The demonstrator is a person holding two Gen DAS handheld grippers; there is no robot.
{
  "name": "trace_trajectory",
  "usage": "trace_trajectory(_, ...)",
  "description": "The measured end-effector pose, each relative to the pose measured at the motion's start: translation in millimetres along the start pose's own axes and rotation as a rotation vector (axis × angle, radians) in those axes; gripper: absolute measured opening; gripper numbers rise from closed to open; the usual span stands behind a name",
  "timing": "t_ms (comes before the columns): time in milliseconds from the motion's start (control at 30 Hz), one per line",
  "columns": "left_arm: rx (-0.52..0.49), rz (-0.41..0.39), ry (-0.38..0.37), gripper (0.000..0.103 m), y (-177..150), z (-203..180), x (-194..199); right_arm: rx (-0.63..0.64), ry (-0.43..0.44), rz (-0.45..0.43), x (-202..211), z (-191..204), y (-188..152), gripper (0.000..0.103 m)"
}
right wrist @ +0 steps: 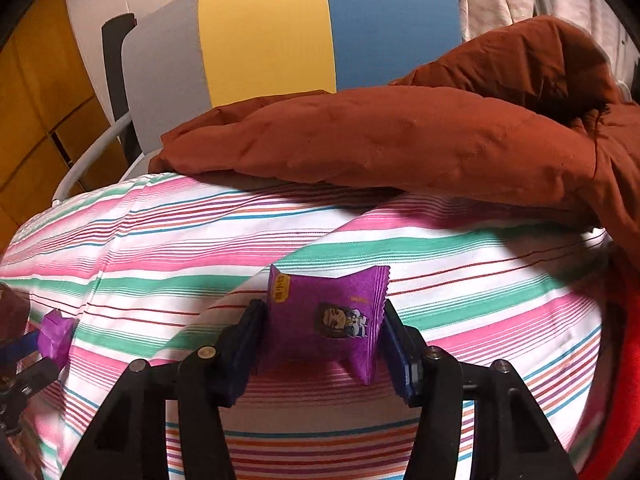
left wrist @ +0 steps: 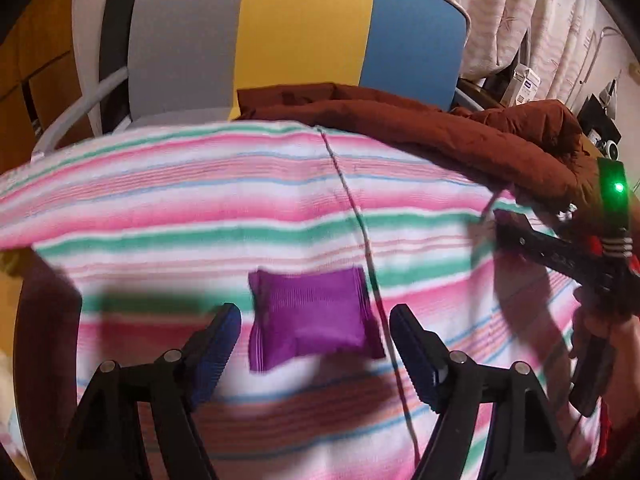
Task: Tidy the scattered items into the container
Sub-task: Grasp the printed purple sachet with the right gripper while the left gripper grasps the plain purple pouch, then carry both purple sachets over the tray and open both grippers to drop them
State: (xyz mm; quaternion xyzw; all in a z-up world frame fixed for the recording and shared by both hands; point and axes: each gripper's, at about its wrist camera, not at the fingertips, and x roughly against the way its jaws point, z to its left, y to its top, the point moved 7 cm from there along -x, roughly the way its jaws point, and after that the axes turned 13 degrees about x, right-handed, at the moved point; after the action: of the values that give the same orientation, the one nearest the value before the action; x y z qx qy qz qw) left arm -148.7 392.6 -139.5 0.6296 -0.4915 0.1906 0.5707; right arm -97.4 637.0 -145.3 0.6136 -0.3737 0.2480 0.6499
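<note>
My right gripper [right wrist: 322, 346] has its fingers [right wrist: 244, 356] closed about halfway onto a purple sachet [right wrist: 326, 320], pressing its two crimped side edges so the pack stands up off the striped bedspread [right wrist: 460, 272]. My left gripper [left wrist: 316, 354] is spread wide with nothing in it, and a second sachet [left wrist: 310, 312] lies flat on the bedspread just ahead of and between its fingers [left wrist: 218, 350], untouched. That view is blurred, so I can't read the print on this one.

Both look like light, crinkly foil packs with something small and soft inside. I judge they will weigh almost nothing, yet the film is slick and the sealed ends give way, so a hold on the edges alone may let a pack twist or slide out. I'd rather catch the plump middle, across the short width, and squeeze gently.

A brown jacket [right wrist: 400, 140] is heaped along the far side of the bed, in front of a coloured headboard [right wrist: 264, 32]. I see no container in either view, so I can't tell where these go.
</note>
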Motion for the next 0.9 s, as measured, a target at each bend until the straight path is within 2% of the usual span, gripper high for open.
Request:
trace_trajectory(67, -0.015, -0.014, -0.010, 0.071, 1.8, -2.8, -3.2, -0.001, 0.003, -0.002, -2.0, -1.1, -1.4, 0.057)
trace_trajectory(133, -0.043, -0.038, 0.002, 0.058, 2.2, -4.1, -4.4, 0.006, -0.003, -0.001, -4.4, 3.2, -1.0, 0.057)
trace_trajectory(333, -0.023, -0.082, -0.028, 0.050, -0.9, 1.1, 1.3, 0.013, -0.008, -0.001, -6.1, 1.9, -2.7, 0.057)
trace_trajectory(467, -0.061, -0.112, -0.010, 0.049, -15.6, -3.5, 10.5, 0.019, -0.018, -0.002, -3.7, 1.4, -3.1, 0.057)
trace_trajectory(633, -0.044, -0.119, -0.039, 0.048, -28.0, 2.8, 22.6, 0.055, -0.042, 0.012, 0.8, 6.5, -2.7, 0.055)
trace_trajectory(900, -0.078, -0.123, -0.047, 0.048, -44.3, 2.4, 35.2, 0.147, -0.055, 0.051, 8.4, 36.4, -6.5, 0.053)
